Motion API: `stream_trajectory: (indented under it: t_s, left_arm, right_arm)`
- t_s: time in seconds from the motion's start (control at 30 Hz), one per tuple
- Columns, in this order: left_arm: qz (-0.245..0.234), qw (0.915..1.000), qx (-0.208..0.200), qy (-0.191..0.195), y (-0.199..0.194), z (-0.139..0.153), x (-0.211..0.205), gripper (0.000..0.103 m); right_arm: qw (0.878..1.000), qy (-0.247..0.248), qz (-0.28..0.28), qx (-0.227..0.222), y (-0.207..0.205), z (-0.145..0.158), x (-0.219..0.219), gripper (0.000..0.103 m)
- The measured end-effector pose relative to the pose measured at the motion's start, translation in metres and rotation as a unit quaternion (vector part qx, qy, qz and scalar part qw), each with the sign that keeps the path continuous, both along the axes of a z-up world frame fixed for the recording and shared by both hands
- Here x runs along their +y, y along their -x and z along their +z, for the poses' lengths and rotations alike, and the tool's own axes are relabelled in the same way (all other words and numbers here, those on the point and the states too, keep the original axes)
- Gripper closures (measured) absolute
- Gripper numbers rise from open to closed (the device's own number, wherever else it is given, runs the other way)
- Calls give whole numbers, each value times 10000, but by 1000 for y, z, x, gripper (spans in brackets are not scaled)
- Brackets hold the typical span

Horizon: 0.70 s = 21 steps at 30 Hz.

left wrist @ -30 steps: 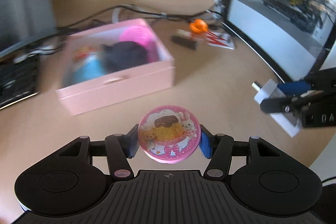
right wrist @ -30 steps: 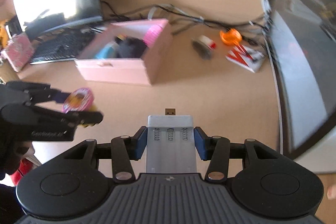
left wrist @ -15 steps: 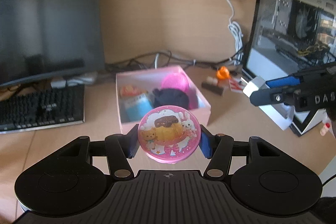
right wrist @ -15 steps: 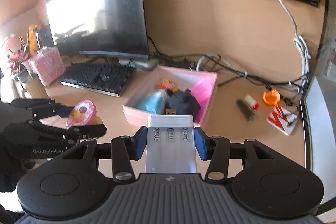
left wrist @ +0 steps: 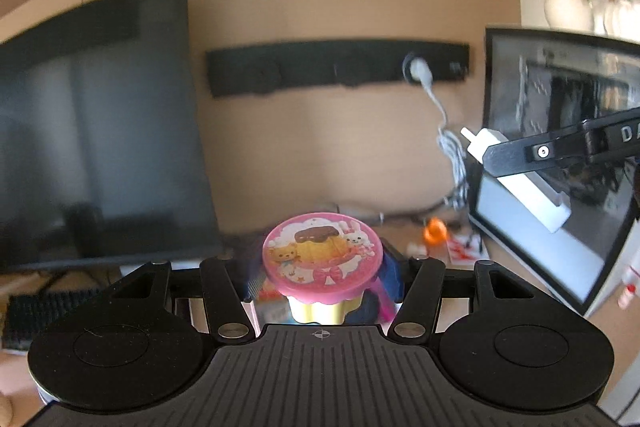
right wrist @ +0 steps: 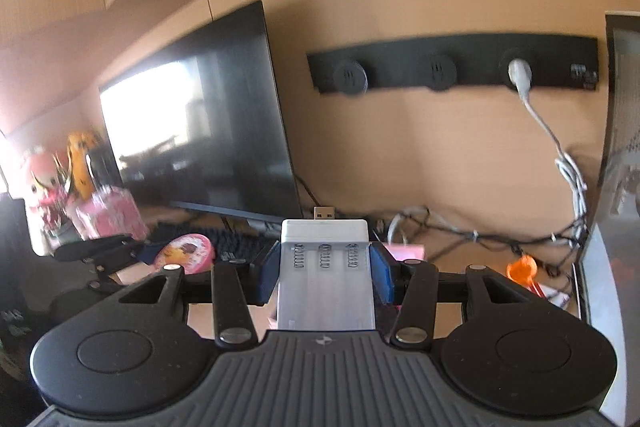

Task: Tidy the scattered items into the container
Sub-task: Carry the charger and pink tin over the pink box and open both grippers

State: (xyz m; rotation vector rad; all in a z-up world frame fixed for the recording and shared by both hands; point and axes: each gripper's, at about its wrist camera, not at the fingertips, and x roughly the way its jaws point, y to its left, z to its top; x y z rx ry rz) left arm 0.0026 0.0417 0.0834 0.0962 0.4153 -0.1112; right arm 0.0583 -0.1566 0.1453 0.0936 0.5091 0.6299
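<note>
The pink rectangular cardboard box lies below and beyond both tongs, almost wholly hidden behind their fingers. The right gripper clamps a white plastic battery charger with a USB plug. The left gripper pinches a small pudding cup with a pink cartoon lid, its yellow base half hidden.

The pudding cup, pink cartoon lid up, and the white USB battery charger, plug forward, are each clamped aloft.
</note>
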Motion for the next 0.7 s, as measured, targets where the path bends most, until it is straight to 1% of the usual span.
stream_trajectory:
  t_s: [0.17, 0.23, 0.3, 0.37, 0.43, 0.5, 0.7]
  left_arm:
    - [71, 9997, -228, 70, -12, 13, 7, 42]
    - [104, 9994, -301, 97, -18, 18, 10, 42]
    - [120, 9992, -320, 185, -26, 20, 14, 42]
    - [138, 9992, -250, 284, -35, 18, 19, 42]
    - [178, 9992, -135, 318, -45, 12, 24, 42]
    - [243, 9994, -30, 256, -55, 4, 26, 42]
    - [243, 9983, 467, 257, -97, -30, 35, 42]
  right_arm:
    - [9992, -48, -127, -365, -8, 26, 1, 56]
    - [9984, -193, -169, -499, -14, 40, -2, 56]
    - [9972, -362, -174, -636, -18, 51, -5, 56]
    - [9962, -441, -189, -721, -26, 57, -4, 56]
    - [9968, -455, -227, -618, -40, 54, 1, 56]
    - [9980, -427, -242, -395, -56, 45, 8, 56]
    - [9989, -71, -404, -233, -90, 9, 22, 56]
